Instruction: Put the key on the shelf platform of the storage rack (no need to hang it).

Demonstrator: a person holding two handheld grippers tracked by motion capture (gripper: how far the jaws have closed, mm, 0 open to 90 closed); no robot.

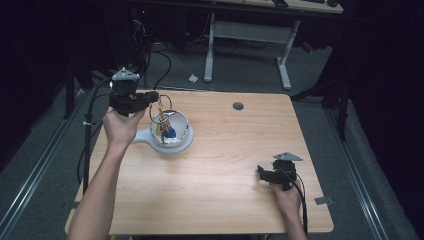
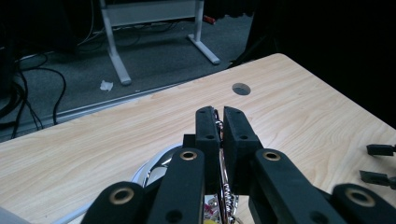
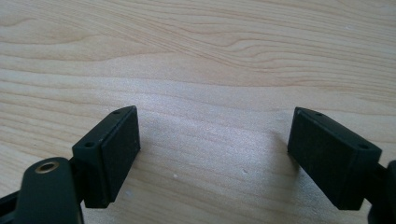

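Dangling from the left gripper (image 1: 150,98), a bunch of keys on wire rings (image 1: 161,112) hangs just over a shiny metal bowl (image 1: 185,129), with the lower keys and a blue tag already down inside it. The bowl sits on a white scale-like base (image 1: 145,136) at the far left part of the desk (image 1: 225,165). In the left gripper view the fingers (image 2: 208,128) are closed on the thin ring (image 2: 218,125), which shows in the narrow slit between them. To do this step well, I judge the hand should hold the bunch centred over the bowl, lower until the keys rest on the bottom, and only then release, so nothing catches the rim or tips the bowl. The right gripper (image 1: 263,172) rests low near the desk's right front corner, its fingers (image 3: 116,149) spread wide apart over bare wood, holding nothing.
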